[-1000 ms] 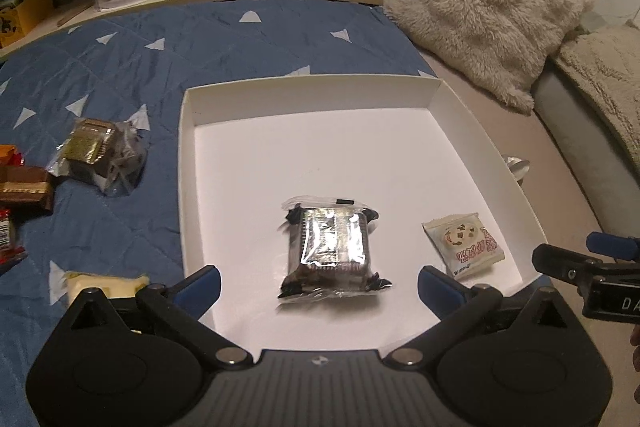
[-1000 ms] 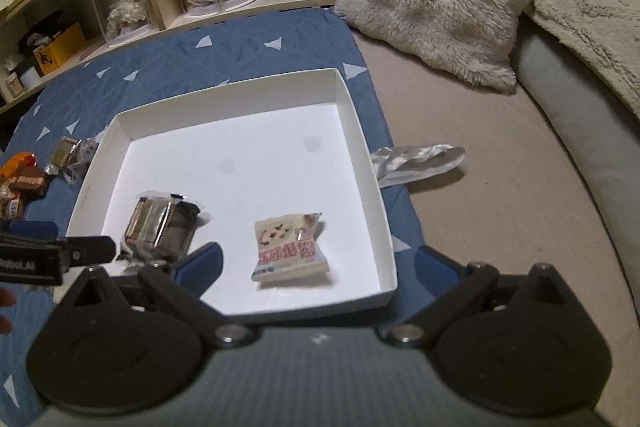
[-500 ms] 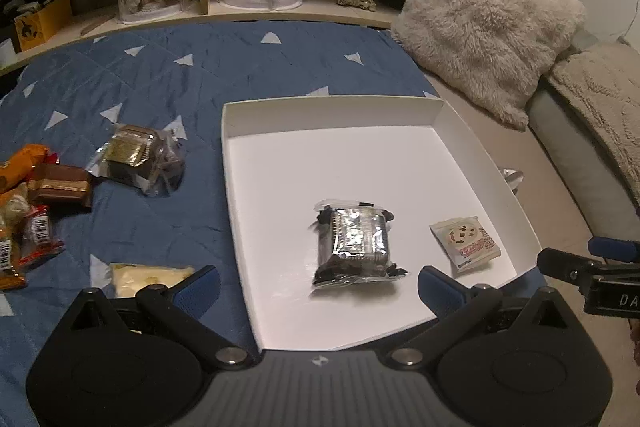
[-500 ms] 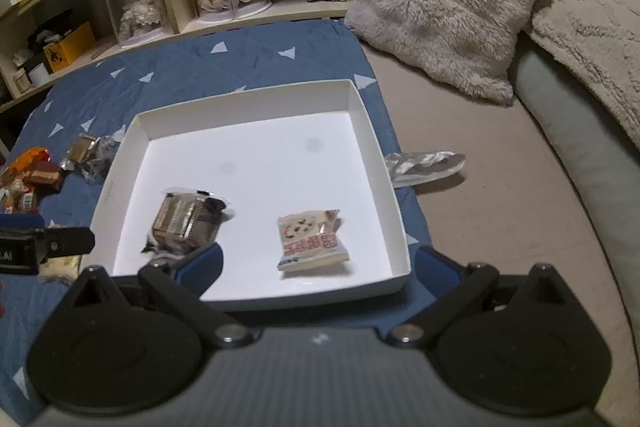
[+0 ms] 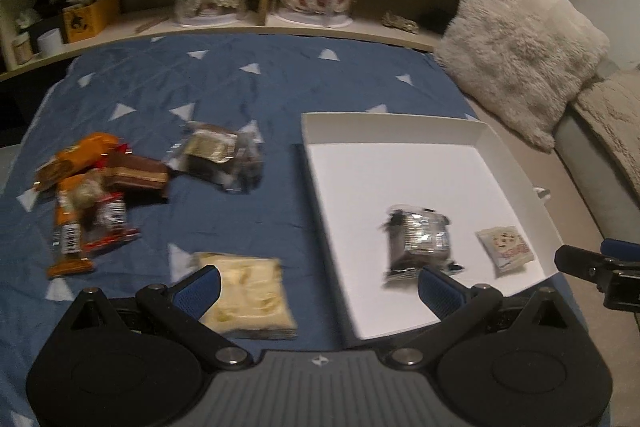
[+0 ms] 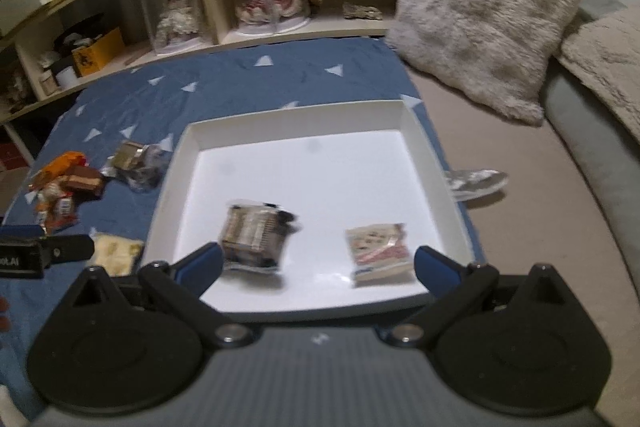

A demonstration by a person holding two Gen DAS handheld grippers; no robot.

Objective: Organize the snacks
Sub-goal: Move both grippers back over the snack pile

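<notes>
On the blue triangle-print quilt [image 5: 248, 87] sits a white shallow box [image 5: 516, 163] holding two snacks: a silver foil-wrapped dark cake [image 5: 420, 241] and, well apart, a small white cookie packet [image 5: 506, 247]. Left of the box lie a pale yellow packet [image 5: 248, 291], another clear-wrapped cake [image 5: 218, 155] and an orange-and-brown pile [image 5: 88, 187]. Both the left gripper [image 5: 318, 285] and right gripper [image 6: 316, 265] are spread wide, holding nothing.
</notes>
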